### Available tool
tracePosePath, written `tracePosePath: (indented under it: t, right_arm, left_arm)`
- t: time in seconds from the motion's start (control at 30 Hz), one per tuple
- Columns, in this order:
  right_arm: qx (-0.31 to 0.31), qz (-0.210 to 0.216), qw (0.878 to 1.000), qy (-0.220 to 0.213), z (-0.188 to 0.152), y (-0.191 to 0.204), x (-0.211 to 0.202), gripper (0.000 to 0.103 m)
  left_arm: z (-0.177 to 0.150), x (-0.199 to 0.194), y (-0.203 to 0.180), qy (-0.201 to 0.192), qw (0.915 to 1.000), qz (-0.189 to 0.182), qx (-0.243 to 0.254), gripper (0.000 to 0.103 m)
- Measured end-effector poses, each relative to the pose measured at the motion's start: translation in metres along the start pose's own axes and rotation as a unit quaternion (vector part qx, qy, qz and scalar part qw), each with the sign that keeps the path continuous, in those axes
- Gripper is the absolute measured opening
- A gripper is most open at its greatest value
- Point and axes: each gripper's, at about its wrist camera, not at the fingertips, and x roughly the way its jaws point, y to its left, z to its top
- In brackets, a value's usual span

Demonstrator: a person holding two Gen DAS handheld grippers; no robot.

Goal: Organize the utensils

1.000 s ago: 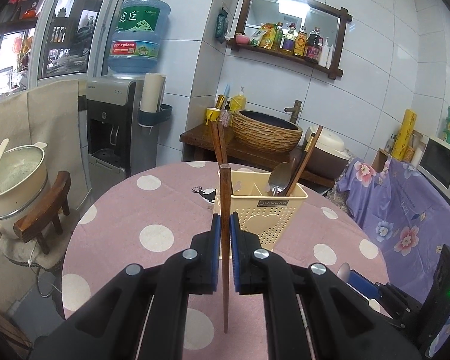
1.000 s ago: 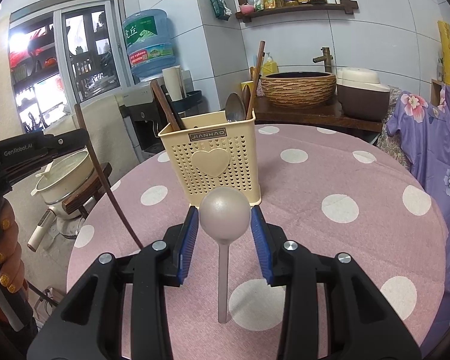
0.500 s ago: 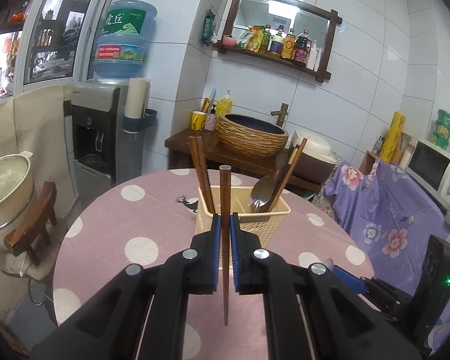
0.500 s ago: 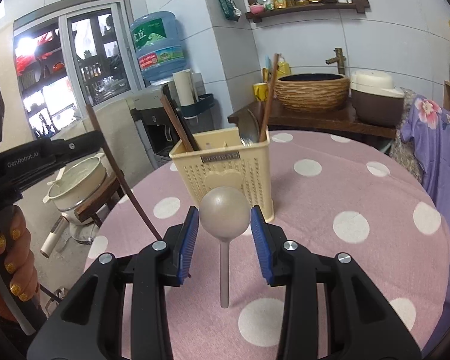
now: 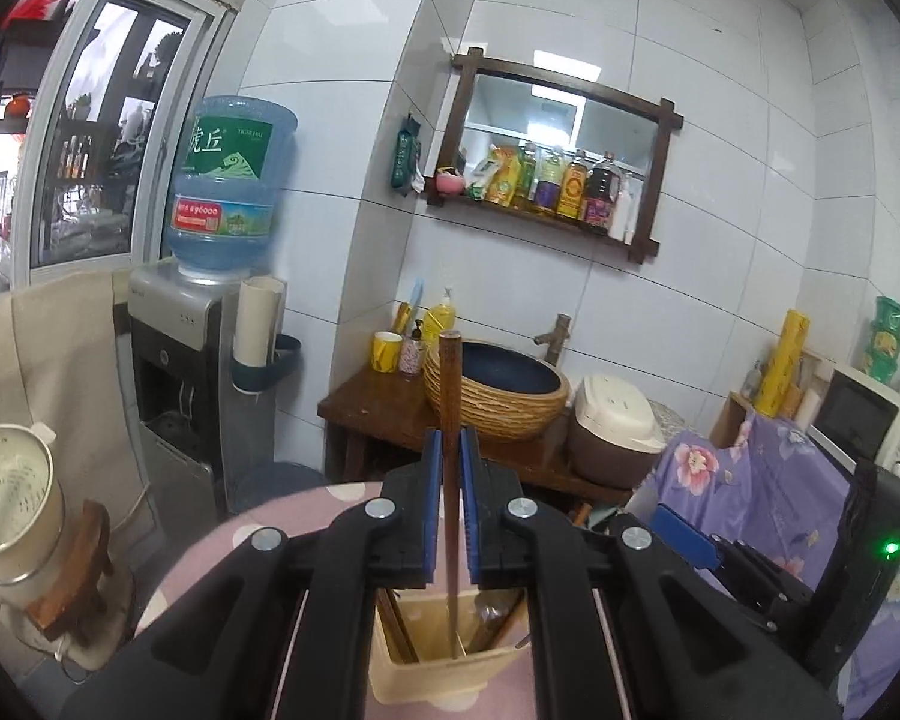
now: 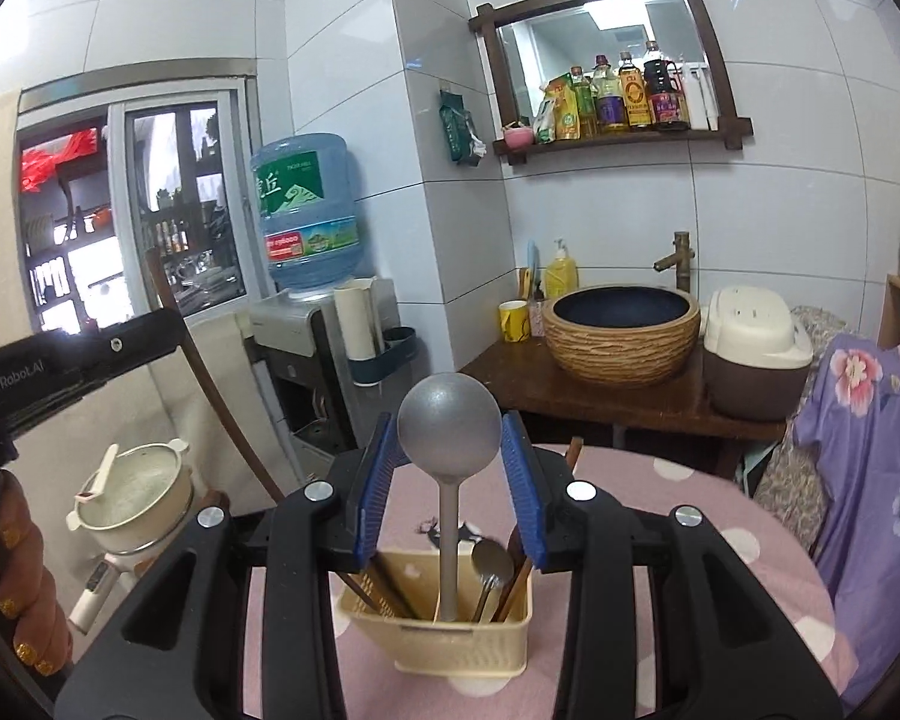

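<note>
The left gripper (image 5: 449,504) is clamped on a brown wooden chopstick (image 5: 449,396), held upright with its thin tip hanging over the cream utensil basket (image 5: 426,681) below; the right gripper (image 6: 450,480) pinches the round bowl of a grey metal spoon (image 6: 449,426) between its blue pads (image 6: 373,480), the handle pointing down toward the same basket (image 6: 450,639). In the right wrist view that perforated basket already holds dark chopsticks, another spoon and wooden-handled pieces; it stands on a round table (image 6: 750,576) covered in a pink cloth with white dots. At the left edge of that view a hand (image 6: 6,576) with gold-painted nails holds the other gripper's black body.

Beside the table on the left a cream pot (image 5: 6,510) sits on a low wooden stool (image 5: 78,576); on the right a purple flowered cloth (image 5: 750,492) drapes some furniture, with a microwave (image 5: 864,414) beyond it. Farther back a dark wooden stand (image 6: 600,390) carries a woven-sided basin (image 6: 621,330) with a brass tap, a cream and brown rice cooker (image 6: 750,360), a yellow cup and a soap bottle; a water dispenser (image 5: 174,372) topped by a blue bottle (image 5: 228,198) stands against the white-tiled wall; above the basin a dark-framed shelf (image 6: 606,66) holds oil and sauce bottles; a window (image 6: 132,210) fills the far left.
</note>
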Motion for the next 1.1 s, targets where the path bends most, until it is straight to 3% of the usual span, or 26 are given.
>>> tracePosePath:
  t: [0.13, 0.53, 0.83, 0.87, 0.9, 0.97, 1.07, 1.1]
  right_arm:
    - [-0.005, -0.015, 1.000, 0.009, -0.015, -0.003, 0.026, 0.037]
    - [-0.028, -0.042, 0.997, 0.058, -0.104, -0.010, 0.070, 0.037]
    - [-0.025, -0.053, 0.996, 0.065, -0.128, -0.017, 0.077, 0.036]
    - [-0.024, -0.052, 0.997, 0.061, -0.128, -0.018, 0.076, 0.039]
    - [-0.023, -0.051, 0.997, 0.059, -0.128, -0.018, 0.075, 0.049]
    - [-0.019, -0.045, 0.997, 0.053, -0.128, -0.018, 0.070, 0.057]
    - [-0.026, -0.048, 0.998, 0.042, -0.130, -0.015, 0.055, 0.058]
    - [-0.026, -0.049, 0.998, 0.040, -0.131, -0.015, 0.048, 0.061]
  left_arm:
    - [-0.011, 0.029, 0.002, 0.012, 0.9998, 0.013, 0.004, 0.008]
    - [-0.106, 0.085, 0.018, 0.097, 0.9949, 0.027, -0.004, 0.008]
    - [-0.118, 0.088, 0.017, 0.099, 0.9945, 0.033, 0.005, 0.008]
    - [-0.117, 0.088, 0.016, 0.098, 0.9946, 0.033, 0.008, 0.008]
    - [-0.116, 0.087, 0.015, 0.095, 0.9949, 0.034, 0.009, 0.008]
    - [-0.117, 0.082, 0.014, 0.087, 0.9954, 0.035, 0.017, 0.010]
    - [-0.119, 0.066, 0.014, 0.072, 0.9966, 0.032, 0.026, 0.032]
    - [-0.120, 0.058, 0.015, 0.063, 0.9972, 0.032, 0.025, 0.049]
